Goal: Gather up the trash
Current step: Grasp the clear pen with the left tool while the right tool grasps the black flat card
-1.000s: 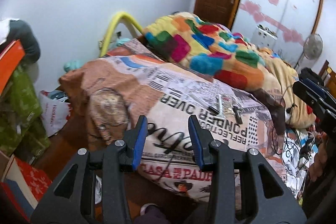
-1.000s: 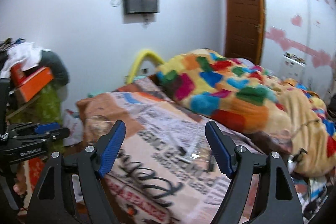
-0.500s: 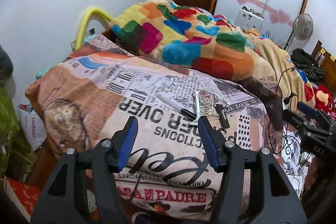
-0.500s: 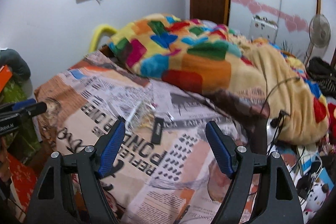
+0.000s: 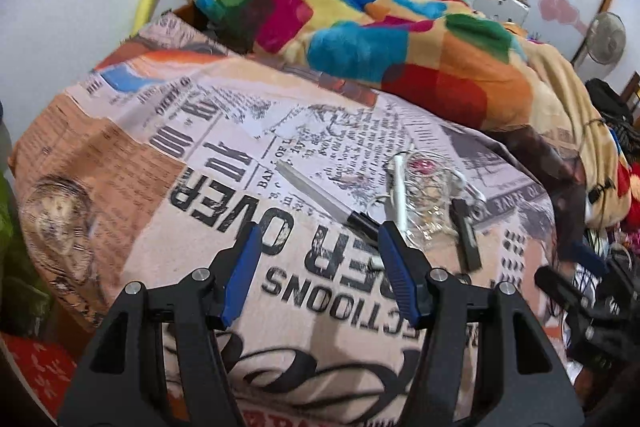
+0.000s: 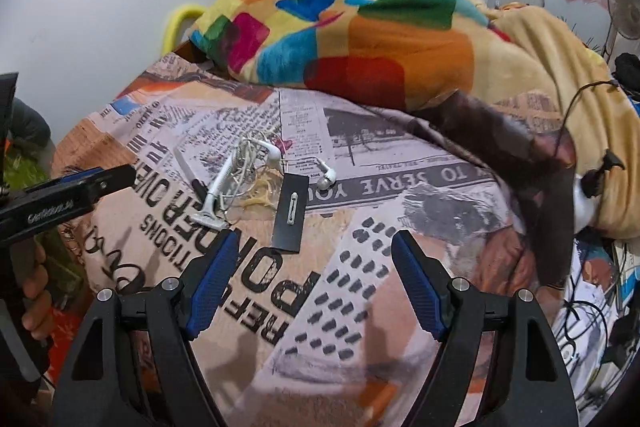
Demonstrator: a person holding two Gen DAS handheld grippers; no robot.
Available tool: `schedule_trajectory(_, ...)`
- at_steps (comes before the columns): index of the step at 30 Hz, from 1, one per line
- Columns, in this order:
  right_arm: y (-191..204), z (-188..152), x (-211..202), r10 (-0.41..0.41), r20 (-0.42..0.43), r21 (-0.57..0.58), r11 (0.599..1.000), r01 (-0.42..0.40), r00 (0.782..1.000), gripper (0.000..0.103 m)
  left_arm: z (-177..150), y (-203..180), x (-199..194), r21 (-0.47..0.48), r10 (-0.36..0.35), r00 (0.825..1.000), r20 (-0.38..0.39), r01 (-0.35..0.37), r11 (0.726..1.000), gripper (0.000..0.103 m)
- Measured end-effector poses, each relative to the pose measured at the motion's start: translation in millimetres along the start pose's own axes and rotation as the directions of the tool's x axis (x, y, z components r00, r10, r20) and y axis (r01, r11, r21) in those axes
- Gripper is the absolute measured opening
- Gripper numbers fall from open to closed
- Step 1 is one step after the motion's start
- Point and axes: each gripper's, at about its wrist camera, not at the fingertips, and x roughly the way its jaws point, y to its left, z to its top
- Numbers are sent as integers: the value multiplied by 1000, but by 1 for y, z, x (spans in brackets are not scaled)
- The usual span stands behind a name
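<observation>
Left hand-held gripper [image 5: 316, 259] tilted down, jaws apart, just widened, empty; right hand-held gripper [image 6: 312, 267] likewise apart, empty. Trash [image 6: 248, 183], mid-frame, lies on bed [image 6: 360, 291] with newsprint cover; blanket [image 6: 360, 39] behind, white wall [image 6: 100, 27] upper left.

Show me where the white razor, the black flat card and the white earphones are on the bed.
white razor [image 6: 219, 187]: right wrist view, middle of its handle.
black flat card [image 6: 291, 213]: right wrist view, centre of its face.
white earphones [image 6: 326, 179]: right wrist view, the earbud beside the card's top corner.
</observation>
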Motion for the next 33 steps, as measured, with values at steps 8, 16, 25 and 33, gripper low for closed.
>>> schedule_trajectory(8,2,2,42,11,-45,11,1000,-11,999,71,8,-1,59,-51,1,998,-62,-4,999,57)
schedule_trajectory(16,9,4,65,-30,-62,-34,999,28,998,55,5,-13,75,-19,49,998,-50,-50,999,52)
schedule_trajectory(25,22,-3,67,-109,-29,-129,986,104,994,43,-4,-8,67,11,80,996,-39,-79,997,51)
schedule_trajectory(33,22,4,71,-115,-20,-111,987,112,993,29,-10,-2,64,-43,66,994,-91,-70,997,49)
